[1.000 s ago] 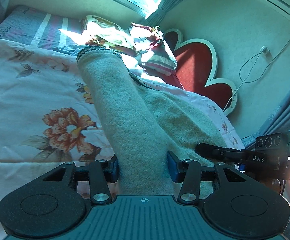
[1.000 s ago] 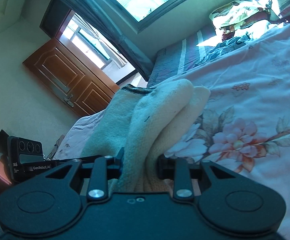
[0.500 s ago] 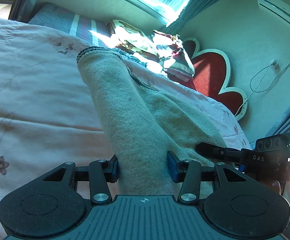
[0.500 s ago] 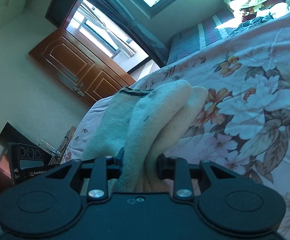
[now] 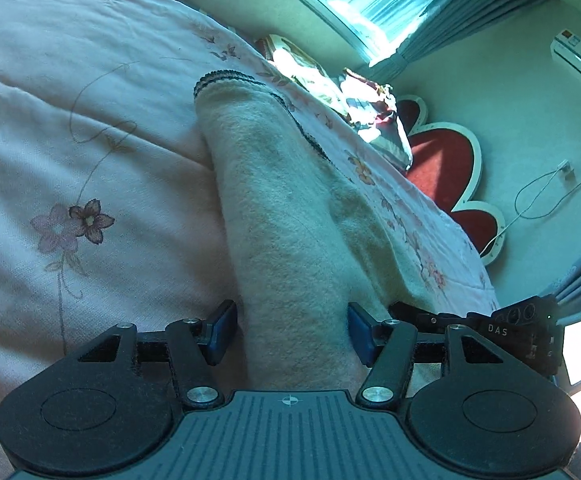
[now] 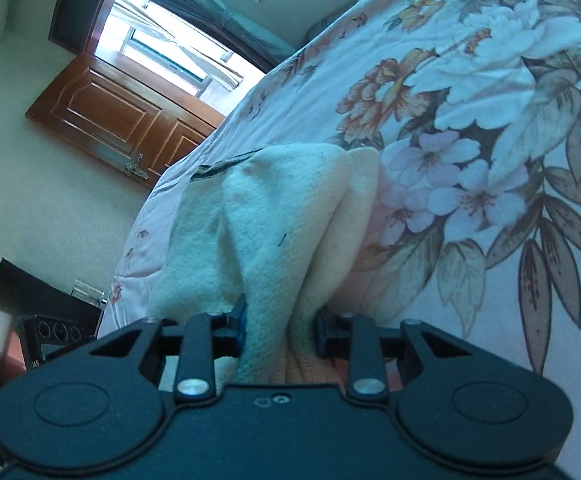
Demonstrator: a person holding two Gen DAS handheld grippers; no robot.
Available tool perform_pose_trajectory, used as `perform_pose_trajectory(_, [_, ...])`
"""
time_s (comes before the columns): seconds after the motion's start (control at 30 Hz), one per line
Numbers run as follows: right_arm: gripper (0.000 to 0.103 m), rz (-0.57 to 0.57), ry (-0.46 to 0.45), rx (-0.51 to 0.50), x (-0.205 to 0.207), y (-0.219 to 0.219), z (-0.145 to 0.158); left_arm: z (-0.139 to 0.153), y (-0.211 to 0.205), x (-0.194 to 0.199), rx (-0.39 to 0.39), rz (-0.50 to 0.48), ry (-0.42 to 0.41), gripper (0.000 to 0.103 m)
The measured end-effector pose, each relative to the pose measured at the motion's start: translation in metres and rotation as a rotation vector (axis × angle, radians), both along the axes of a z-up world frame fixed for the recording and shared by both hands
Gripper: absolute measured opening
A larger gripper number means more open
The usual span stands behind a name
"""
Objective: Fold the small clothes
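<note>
Holding a cream fleece garment between both grippers, I see it stretched over the bed. In the left wrist view, the pink bedspread with a small embroidered flower fills the left side. The left gripper sits at the near centre, its jaws pinching a thick fold of the garment, which runs away from me to a dark-stitched hem at the far end. To the right lie a pile of pillows, a red heart-shaped headboard, and the right gripper's body at the near right edge.

In the right wrist view, a wooden door stands far left. The right gripper is at the near centre, its jaws pressed onto a bunched fold of the garment, which rests on the bed. Large printed flowers cover the bedspread to the right.
</note>
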State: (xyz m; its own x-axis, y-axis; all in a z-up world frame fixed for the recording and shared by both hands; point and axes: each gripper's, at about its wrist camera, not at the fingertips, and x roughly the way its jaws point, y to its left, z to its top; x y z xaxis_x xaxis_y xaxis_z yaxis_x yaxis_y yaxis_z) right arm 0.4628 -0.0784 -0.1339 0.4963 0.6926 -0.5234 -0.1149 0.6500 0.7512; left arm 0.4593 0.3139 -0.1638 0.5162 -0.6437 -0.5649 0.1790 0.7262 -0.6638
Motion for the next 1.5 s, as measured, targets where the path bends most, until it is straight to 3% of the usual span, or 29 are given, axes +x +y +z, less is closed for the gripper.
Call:
perform_pose_trajectory(0.1, [0.030, -0.013, 0.007, 0.001, -0.001, -0.004, 0.000, 0.001, 0.003, -0.007, -0.002, 0.026, 0.002, 0.062])
perform_pose_trajectory(0.2, [0.046, -0.027, 0.008, -0.058, -0.004, -0.011, 0.011, 0.012, 0.015, -0.017, 0.028, 0.086, 0.011, 0.074])
perform_pose_trajectory(0.23, [0.046, -0.035, -0.011, -0.088, -0.007, -0.013, 0.019, 0.017, 0.019, -0.021, 0.047, 0.114, 0.007, 0.074])
perform_pose_trajectory(0.33, [0.036, -0.058, -0.149, -0.201, -0.018, -0.017, 0.057, 0.038, 0.029, -0.024, 0.019, 0.156, -0.062, 0.074])
perform_pose_trajectory(0.4, [0.033, -0.025, -0.208, -0.228, -0.012, -0.008, 0.073, 0.048, 0.019, -0.018, -0.002, 0.117, -0.109, 0.074])
perform_pose_trajectory(0.47, [0.033, 0.016, -0.250, -0.283, -0.005, 0.009, 0.081, 0.053, -0.002, -0.007, 0.045, 0.072, -0.138, 0.074])
perform_pose_trajectory(0.57, [0.031, 0.078, -0.266, -0.352, 0.009, 0.038, 0.075, 0.048, -0.027, 0.005, 0.145, 0.048, -0.142, 0.074])
perform_pose_trajectory(0.7, [0.024, 0.128, -0.270, -0.539, 0.017, 0.066, 0.055, 0.043, -0.028, 0.006, 0.188, 0.060, -0.140, 0.074])
perform_pose_trajectory(0.83, [0.024, 0.112, -0.266, -0.522, 0.017, 0.058, 0.048, 0.039, -0.029, 0.001, 0.290, 0.037, -0.124, 0.074])
perform_pose_trajectory(1.0, [0.029, 0.069, -0.313, -0.518, -0.018, 0.043, 0.082, 0.049, -0.015, -0.034, 0.270, 0.053, -0.188, 0.074])
perform_pose_trajectory(1.23, [0.029, 0.174, -0.377, -0.520, -0.079, 0.042, 0.107, 0.053, -0.014, -0.076, 0.308, 0.046, -0.192, 0.074])
perform_pose_trajectory(1.33, [0.023, 0.235, -0.386, -0.525, -0.086, 0.047, 0.104, 0.044, -0.011, -0.082, 0.305, 0.045, -0.159, 0.074])
perform_pose_trajectory(1.5, [0.017, 0.272, -0.334, -0.614, -0.080, 0.047, 0.073, 0.033, -0.010, -0.087, 0.299, 0.055, -0.151, 0.074])
